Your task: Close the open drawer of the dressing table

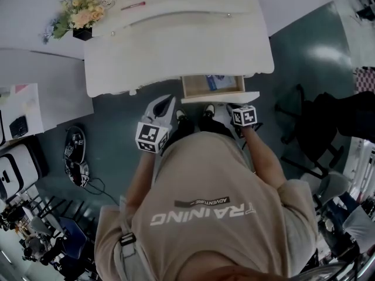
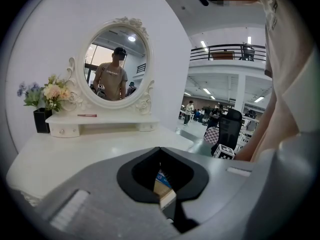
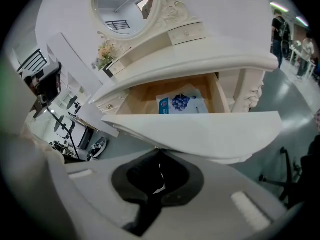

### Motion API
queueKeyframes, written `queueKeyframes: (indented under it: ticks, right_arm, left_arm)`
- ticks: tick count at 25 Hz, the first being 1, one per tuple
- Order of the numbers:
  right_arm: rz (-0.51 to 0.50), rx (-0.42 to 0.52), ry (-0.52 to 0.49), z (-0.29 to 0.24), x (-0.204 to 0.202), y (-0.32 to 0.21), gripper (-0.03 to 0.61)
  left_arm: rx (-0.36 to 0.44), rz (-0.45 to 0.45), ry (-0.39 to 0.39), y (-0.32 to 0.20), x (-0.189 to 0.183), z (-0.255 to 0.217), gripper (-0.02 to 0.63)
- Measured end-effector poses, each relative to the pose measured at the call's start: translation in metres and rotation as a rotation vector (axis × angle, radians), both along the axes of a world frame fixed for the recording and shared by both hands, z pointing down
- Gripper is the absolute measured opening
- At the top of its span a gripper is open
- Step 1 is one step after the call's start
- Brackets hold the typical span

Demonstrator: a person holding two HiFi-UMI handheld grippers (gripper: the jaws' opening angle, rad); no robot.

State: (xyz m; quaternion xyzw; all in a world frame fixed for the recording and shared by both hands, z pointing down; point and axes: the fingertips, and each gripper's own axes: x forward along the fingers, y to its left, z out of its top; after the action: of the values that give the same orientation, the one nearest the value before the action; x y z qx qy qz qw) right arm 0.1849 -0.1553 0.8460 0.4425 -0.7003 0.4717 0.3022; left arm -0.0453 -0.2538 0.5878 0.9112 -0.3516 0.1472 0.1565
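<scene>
The white dressing table (image 1: 176,51) has one drawer (image 1: 193,86) pulled out at its front, with a blue packet (image 3: 181,104) lying inside. The drawer's white front panel (image 3: 200,129) fills the middle of the right gripper view. My right gripper (image 1: 227,105) is shut, its tips right at the lower edge of that panel, nothing between them. My left gripper (image 1: 166,103) is also shut and empty, held left of the drawer near the table's front edge. In the left gripper view the gripper (image 2: 160,150) points over the tabletop toward the oval mirror (image 2: 116,66).
A black vase of flowers (image 1: 79,16) and a red stick (image 1: 133,5) sit on the table's back shelf. A black office chair (image 1: 316,127) stands to the right. Dark gear and cables (image 1: 75,154) lie on the floor at left. My shoes (image 1: 208,110) are under the drawer.
</scene>
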Motion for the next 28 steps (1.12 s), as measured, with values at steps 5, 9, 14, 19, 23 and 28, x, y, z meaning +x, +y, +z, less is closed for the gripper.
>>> queueKeyframes:
  ticks: [5, 9, 14, 19, 23, 28]
  right_arm:
    - [-0.015, 0.006, 0.004, -0.001, 0.004, -0.018, 0.005]
    - [-0.038, 0.018, 0.005, -0.002, 0.005, -0.035, 0.005]
    - [-0.052, 0.018, 0.019, 0.001, 0.010, -0.052, 0.005]
    - [-0.091, 0.010, 0.037, 0.005, 0.012, -0.068, 0.005]
    - [-0.106, 0.009, 0.046, 0.006, 0.016, -0.079, 0.005]
    - [-0.137, 0.011, 0.049, 0.009, 0.018, -0.092, 0.005]
  left_arm:
    - [0.015, -0.013, -0.016, -0.002, -0.003, -0.007, 0.008]
    - [0.015, -0.040, -0.018, -0.004, -0.008, -0.008, 0.007]
    - [0.011, -0.084, -0.019, -0.004, -0.014, -0.010, 0.008]
    - [-0.006, -0.139, -0.003, -0.003, -0.020, -0.011, 0.008]
    - [-0.008, -0.165, -0.005, -0.003, -0.018, -0.011, 0.007]
    - [-0.002, -0.211, 0.003, -0.009, -0.017, -0.014, 0.008]
